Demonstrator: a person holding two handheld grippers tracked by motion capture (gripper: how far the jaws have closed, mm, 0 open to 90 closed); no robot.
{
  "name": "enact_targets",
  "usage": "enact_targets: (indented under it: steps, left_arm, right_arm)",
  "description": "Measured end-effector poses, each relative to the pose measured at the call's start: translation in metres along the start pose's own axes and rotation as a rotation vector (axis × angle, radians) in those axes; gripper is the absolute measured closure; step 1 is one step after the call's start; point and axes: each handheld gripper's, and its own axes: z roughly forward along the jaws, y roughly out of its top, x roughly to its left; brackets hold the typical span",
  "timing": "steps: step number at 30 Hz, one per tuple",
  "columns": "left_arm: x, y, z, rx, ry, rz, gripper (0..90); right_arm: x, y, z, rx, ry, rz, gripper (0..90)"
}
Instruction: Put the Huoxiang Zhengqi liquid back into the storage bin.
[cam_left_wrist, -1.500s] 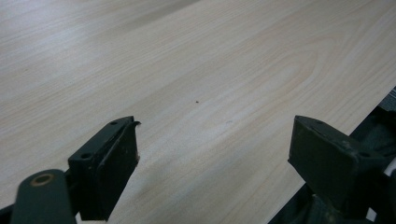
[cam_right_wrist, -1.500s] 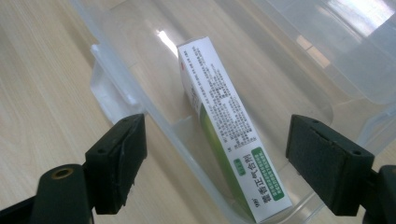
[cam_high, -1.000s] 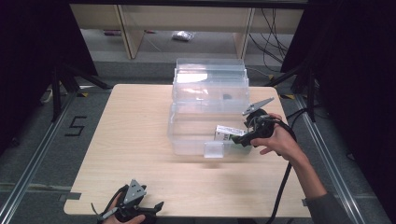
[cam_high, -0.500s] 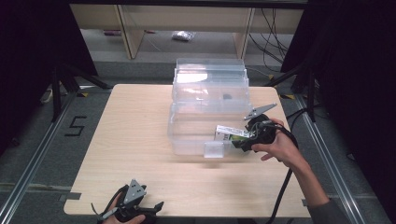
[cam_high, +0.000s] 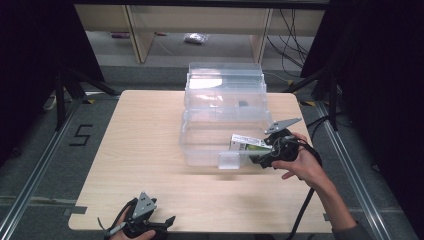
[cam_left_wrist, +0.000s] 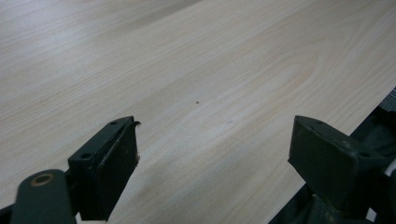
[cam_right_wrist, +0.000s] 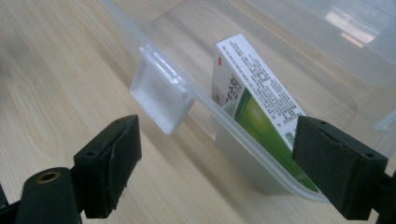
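A clear plastic box (cam_high: 200, 150) stands open mid-table, its lid (cam_high: 225, 80) tipped up behind it. A white and green carton (cam_high: 247, 142) leans inside the box's near right corner, against the front wall. My right gripper (cam_high: 259, 160) is open just outside that corner, on the near side. In the right gripper view the carton (cam_right_wrist: 254, 105) lies ahead between the spread jaws of this gripper (cam_right_wrist: 219, 154), behind the clear box wall (cam_right_wrist: 243, 144), with nothing gripped. My left gripper (cam_high: 162, 224) rests open at the table's near left edge, over bare wood (cam_left_wrist: 215, 144).
A frosted latch tab (cam_right_wrist: 161, 95) hangs from the box's front rim, also seen as the tab (cam_high: 229, 160) in the high view. Wooden table (cam_high: 140, 150) has free room left of the box. A shelf unit (cam_high: 200, 20) stands beyond the table.
My right gripper has drawn back a little toward the near edge, away from the carton, which stays in the box corner. The left gripper has not moved.
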Motion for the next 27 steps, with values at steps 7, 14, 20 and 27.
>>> enact_targets:
  steps: [7, 14, 20, 27]
  left_arm:
    - [0.0, 0.0, 0.0, 0.0, 0.0, 0.0, 15.0]
    - [0.0, 0.0, 0.0, 0.0, 0.001, -0.001, 15.0]
    - [0.001, 0.0, -0.001, 0.015, 0.0, 0.012, 15.0]
    - [0.001, 0.0, -0.001, 0.014, 0.002, 0.012, 15.0]
  right_arm:
    - [0.006, -0.009, 0.0, -0.036, 0.003, 0.005, 16.6]
    - [0.018, -0.016, 0.002, -0.066, 0.035, 0.009, 16.5]
    - [0.031, -0.024, 0.006, -0.087, 0.052, 0.02, 16.5]
    - [0.042, -0.036, 0.012, -0.096, 0.064, 0.032, 16.5]
